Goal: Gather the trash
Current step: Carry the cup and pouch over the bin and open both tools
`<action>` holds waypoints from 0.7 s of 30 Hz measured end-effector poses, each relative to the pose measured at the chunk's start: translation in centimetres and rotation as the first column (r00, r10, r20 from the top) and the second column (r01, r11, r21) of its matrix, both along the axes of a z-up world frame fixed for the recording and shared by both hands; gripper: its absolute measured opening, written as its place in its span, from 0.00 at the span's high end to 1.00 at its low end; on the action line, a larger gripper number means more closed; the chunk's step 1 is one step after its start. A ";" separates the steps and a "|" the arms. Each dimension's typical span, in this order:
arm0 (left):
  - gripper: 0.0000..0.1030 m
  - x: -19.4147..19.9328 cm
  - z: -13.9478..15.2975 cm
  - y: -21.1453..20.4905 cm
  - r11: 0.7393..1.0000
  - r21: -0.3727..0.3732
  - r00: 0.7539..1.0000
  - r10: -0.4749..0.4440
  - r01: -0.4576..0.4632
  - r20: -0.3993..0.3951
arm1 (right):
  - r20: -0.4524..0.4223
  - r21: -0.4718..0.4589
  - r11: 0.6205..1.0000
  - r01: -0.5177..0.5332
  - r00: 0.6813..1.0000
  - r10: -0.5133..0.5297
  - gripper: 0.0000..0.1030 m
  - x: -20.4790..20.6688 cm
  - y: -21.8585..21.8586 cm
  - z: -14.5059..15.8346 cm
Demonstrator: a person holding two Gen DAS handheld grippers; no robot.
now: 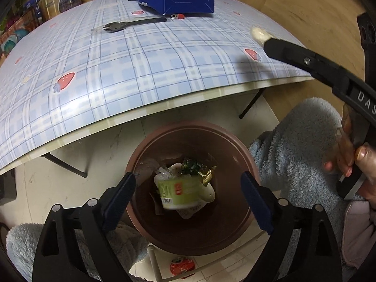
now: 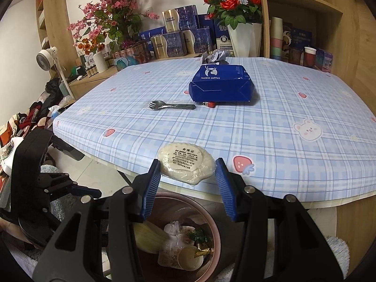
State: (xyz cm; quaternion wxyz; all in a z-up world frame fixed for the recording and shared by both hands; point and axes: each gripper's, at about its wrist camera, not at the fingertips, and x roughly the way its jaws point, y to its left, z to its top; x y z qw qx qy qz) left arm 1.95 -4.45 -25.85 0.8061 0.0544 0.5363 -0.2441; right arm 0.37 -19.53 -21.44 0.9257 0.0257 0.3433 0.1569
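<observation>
Two hand-held grippers in use. Left hand-held gripper [image 1: 188, 202] hangs wide and empty over the brown bin [image 1: 244, 155]; a green cup [image 1: 178, 192] lies inside among wrappers. Right hand-held gripper [image 2: 188, 183] clamps a flat wrapped disc [image 2: 186, 163] at the tabletop [image 2: 282, 164] edge, above the bin. We judge the task midway: the spork [image 2: 172, 105], blue bag [image 2: 222, 85] and small red item [image 2: 209, 104] remain. The bin's bottom is hard to read.
</observation>
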 end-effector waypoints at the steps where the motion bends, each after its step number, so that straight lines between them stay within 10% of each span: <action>1: 0.13 -0.2 0.1 0.2 1.000 -0.003 1.000 0.009 -0.009 0.002 | -0.001 -0.001 1.000 -0.001 1.000 0.001 0.52 0.0 0.0 0.0; 9: 0.12 0.1 2.1 3.4 0.981 -0.069 0.977 0.189 -0.183 0.101 | -0.025 -0.019 1.000 -0.023 0.999 0.023 0.52 0.0 0.7 -0.9; 21: 0.08 0.6 4.2 8.8 0.886 -0.182 0.872 0.457 -0.427 0.174 | -0.122 -0.105 0.987 -0.121 0.987 0.108 0.52 0.3 3.6 -3.1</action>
